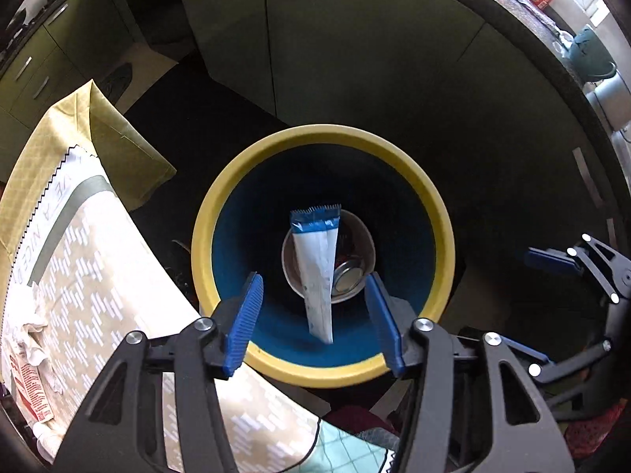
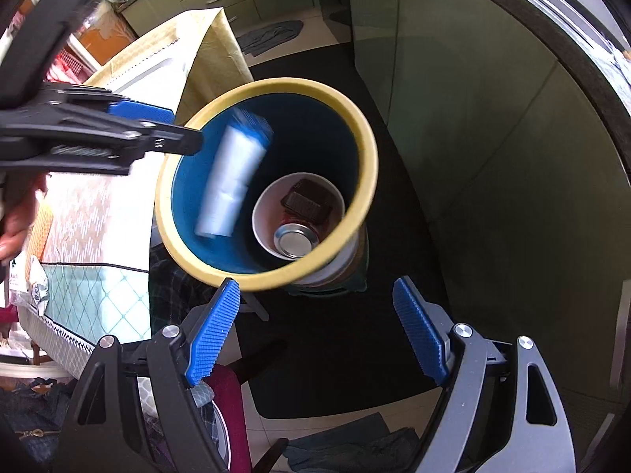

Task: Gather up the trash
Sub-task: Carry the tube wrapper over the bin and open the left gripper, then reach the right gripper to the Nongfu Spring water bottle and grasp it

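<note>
Left wrist view looks straight down into the bin, and at the centre of the frame a white wrapper (image 1: 318, 272) with a blue serrated end hangs in the bin's mouth, touching neither blue pad. Its long axis runs from the blue end, farther from the camera, to a plain white end low in the frame, midway between the fingers. In the right wrist view the same wrapper (image 2: 232, 181) is smeared with motion blur against the blue inner wall at centre left, so I judge it to be falling freely.

The bin (image 1: 323, 370) has a yellow rim and a blue inside. At its bottom sit a white cup (image 1: 364, 236), a metal can (image 1: 349, 278) and, seen only from the right wrist, a dark ridged tray (image 2: 305, 201).

The left gripper (image 1: 317, 321) stands wide apart and holds nothing, its pads either side of the wrapper's lower end and directly above the bin's mouth; it is the nearer of the two. The right gripper (image 2: 315, 333) is likewise spread wide and empty, at the bottom of its frame, just outside the near rim.

A table with a beige patterned cloth (image 1: 98, 283) fills the left side. More litter (image 2: 37, 287) lies at its far left edge in the right wrist view, likely the next pick.
</note>
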{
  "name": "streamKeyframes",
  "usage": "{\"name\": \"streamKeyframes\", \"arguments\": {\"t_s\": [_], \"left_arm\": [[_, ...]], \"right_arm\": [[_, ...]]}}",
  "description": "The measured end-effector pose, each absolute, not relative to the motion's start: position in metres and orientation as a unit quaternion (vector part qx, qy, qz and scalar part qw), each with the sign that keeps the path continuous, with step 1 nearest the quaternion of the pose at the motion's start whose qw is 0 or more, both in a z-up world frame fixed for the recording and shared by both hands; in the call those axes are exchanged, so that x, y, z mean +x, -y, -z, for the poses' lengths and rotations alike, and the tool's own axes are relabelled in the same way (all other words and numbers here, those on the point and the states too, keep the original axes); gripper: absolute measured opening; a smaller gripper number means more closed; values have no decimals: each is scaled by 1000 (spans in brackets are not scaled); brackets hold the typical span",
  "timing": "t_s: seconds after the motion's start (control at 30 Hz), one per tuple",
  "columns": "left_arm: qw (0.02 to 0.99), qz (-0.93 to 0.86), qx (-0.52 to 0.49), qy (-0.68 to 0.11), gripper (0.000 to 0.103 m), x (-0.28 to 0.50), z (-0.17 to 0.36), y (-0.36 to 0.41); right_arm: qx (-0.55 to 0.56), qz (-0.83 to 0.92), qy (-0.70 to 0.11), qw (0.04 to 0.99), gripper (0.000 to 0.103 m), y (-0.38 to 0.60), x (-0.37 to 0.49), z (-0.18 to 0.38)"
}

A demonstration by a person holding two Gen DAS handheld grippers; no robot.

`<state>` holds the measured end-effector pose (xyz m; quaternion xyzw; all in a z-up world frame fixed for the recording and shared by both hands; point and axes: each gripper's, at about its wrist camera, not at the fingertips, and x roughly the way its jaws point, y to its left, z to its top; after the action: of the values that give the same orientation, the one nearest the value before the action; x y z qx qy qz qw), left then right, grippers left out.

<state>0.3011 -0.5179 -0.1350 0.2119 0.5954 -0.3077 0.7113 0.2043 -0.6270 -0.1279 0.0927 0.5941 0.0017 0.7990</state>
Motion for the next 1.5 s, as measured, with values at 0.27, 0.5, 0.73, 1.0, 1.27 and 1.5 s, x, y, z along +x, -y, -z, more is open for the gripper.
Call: {"name": "streamKeyframes", "arguments": {"t_s": [0.27, 0.5, 0.73, 1.0, 1.27, 1.5], "left_arm": [[728, 332, 175, -574, 52, 284, 85, 462], [791, 300, 139, -515, 55, 235, 13, 317], [849, 228, 107, -464, 60, 172, -25, 162], [864, 170, 52, -472, 62, 129, -19, 31], [869, 142, 36, -472, 62, 115, -8, -24], [883, 128, 23, -452, 63, 107, -17, -53]], "right_arm": [[100, 1, -593, 799, 79, 616, 197, 118], [74, -39, -596, 798, 79, 554, 205, 98], [34, -120, -608, 784, 78, 435, 216, 76], [21, -241, -613, 752, 73, 264, 213, 54], [14, -275, -652, 706, 73, 139, 223, 60], [-1, -245, -683, 688, 73, 86, 235, 80]]}}
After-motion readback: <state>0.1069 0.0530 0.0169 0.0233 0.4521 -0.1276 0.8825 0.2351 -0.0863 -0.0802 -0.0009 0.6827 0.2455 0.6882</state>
